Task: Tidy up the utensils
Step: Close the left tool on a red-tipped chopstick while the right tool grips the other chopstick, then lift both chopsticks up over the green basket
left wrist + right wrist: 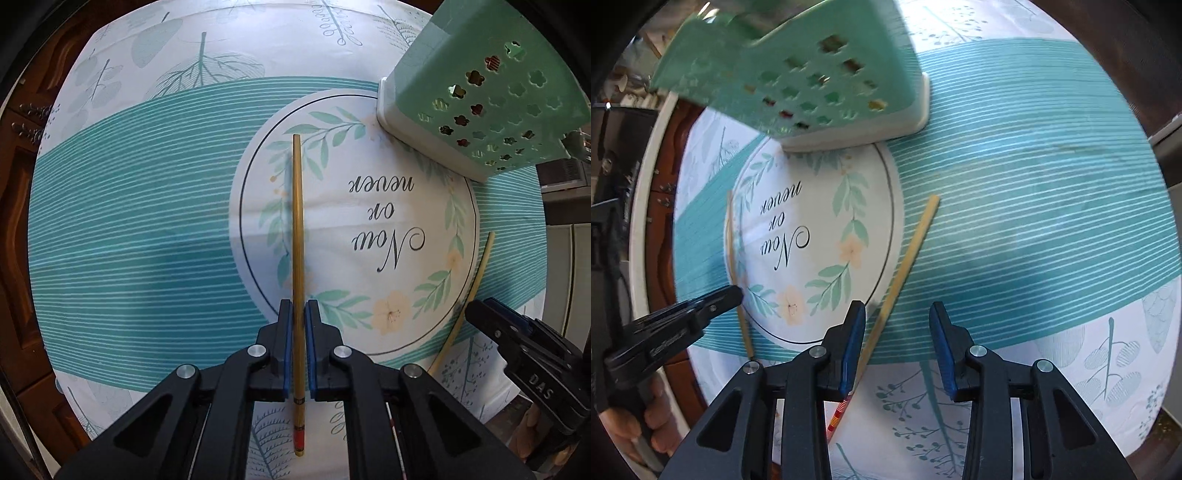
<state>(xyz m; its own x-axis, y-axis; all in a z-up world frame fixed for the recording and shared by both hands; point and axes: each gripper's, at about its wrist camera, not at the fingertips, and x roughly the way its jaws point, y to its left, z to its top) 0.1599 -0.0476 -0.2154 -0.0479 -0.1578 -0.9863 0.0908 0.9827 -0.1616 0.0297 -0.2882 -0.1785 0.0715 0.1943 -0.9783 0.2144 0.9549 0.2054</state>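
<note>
One chopstick [297,236] is clamped at centre frame by the left gripper [299,314], the second chopstick [908,254] is straddled unpinched by the parted right gripper [897,314], and the green holder [480,96] at upper right is judged unfilled by either.

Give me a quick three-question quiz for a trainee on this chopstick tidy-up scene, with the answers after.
1. True or false: the left gripper is shut on a chopstick.
2. Does the second chopstick lie nearer the right gripper's left-hand pad or its right-hand pad in the right wrist view?
3. Fill in: the green holder stands on a printed ____.

Key
1. True; both pads press on it.
2. The left-hand pad, with the jaws open and nothing gripped.
3. Tablecloth.
</note>
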